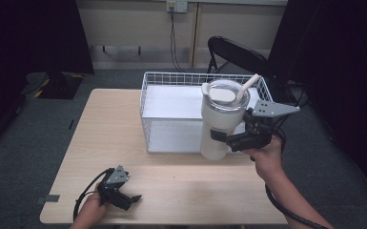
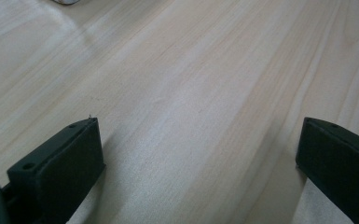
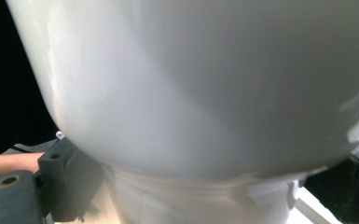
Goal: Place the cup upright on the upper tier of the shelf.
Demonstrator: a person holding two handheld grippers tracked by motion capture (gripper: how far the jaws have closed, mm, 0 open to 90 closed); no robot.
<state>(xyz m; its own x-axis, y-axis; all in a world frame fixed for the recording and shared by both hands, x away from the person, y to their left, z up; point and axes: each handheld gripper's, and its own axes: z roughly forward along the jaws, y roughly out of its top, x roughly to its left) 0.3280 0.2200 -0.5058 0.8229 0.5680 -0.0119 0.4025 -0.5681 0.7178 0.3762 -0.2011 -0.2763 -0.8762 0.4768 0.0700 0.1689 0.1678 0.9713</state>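
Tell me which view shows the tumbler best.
The high view: the whole white tumbler shows with its lid, straw and the right gripper clamped on it by the wire basket. The right gripper view has its wall close and blurred; the left gripper view faces the table.

No text, label, brand, number or sign is being shown legibly in any of the views.
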